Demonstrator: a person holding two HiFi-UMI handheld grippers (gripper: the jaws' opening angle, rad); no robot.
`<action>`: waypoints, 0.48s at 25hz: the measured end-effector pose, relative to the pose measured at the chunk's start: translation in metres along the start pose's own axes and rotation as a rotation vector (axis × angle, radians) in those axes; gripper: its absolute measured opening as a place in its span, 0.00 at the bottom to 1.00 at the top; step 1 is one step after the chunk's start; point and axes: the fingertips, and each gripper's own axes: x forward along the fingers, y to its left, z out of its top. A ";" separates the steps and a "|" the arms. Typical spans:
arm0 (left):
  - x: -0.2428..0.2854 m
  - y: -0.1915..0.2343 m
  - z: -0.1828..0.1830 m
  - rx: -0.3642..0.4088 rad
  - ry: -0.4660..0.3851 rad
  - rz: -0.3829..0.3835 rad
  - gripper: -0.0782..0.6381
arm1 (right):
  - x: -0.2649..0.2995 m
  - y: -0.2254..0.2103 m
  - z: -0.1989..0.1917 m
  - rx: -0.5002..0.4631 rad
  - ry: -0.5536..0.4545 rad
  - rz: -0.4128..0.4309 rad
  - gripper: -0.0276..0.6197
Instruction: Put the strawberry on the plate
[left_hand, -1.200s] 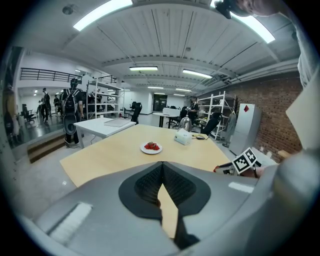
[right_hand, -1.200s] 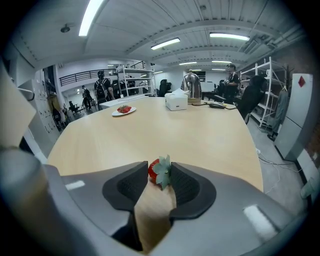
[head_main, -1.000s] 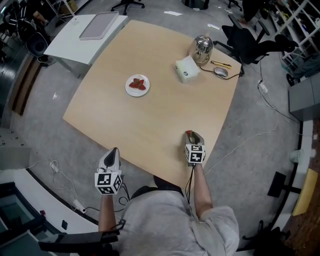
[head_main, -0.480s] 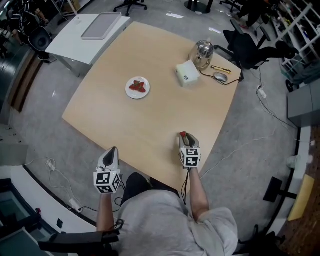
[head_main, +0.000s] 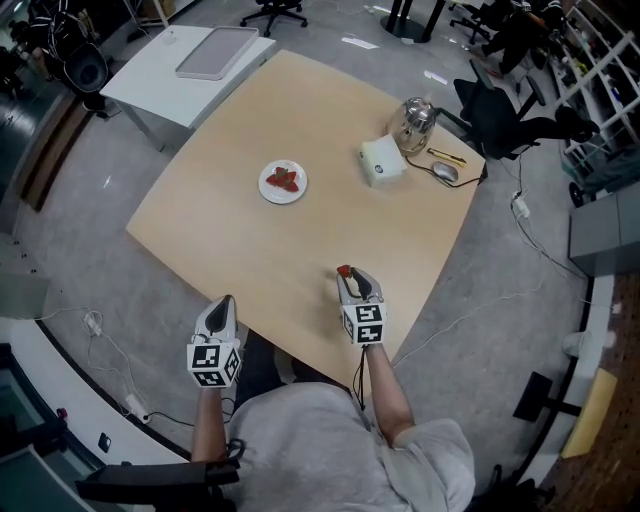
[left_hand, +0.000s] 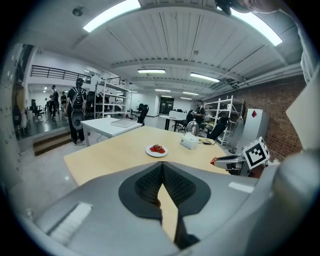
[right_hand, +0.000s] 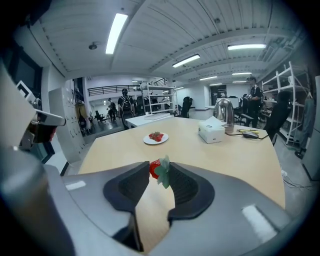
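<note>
One red, green-capped strawberry (right_hand: 156, 168) pinched in right claw (head_main: 350, 281), likely mid-carry; next, reach small white plate (head_main: 266, 189) upper left. Left claw (head_main: 222, 306) closed, empty.

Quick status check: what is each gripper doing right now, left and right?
Left gripper: closed, nothing between its jaws.
Right gripper: closed on the strawberry.

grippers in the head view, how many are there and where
2. The left gripper hangs just beyond the near edge of the table, jaws shut, empty. The right gripper is over the table near that edge, shut on a strawberry.
</note>
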 end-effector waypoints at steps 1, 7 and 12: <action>0.001 0.002 0.000 -0.003 -0.001 -0.001 0.14 | 0.002 0.005 0.005 0.001 -0.009 0.006 0.24; 0.012 0.023 0.001 -0.013 -0.001 -0.009 0.14 | 0.020 0.034 0.035 0.002 -0.050 0.034 0.24; 0.026 0.043 0.009 -0.007 0.000 -0.023 0.14 | 0.037 0.047 0.057 0.004 -0.075 0.032 0.24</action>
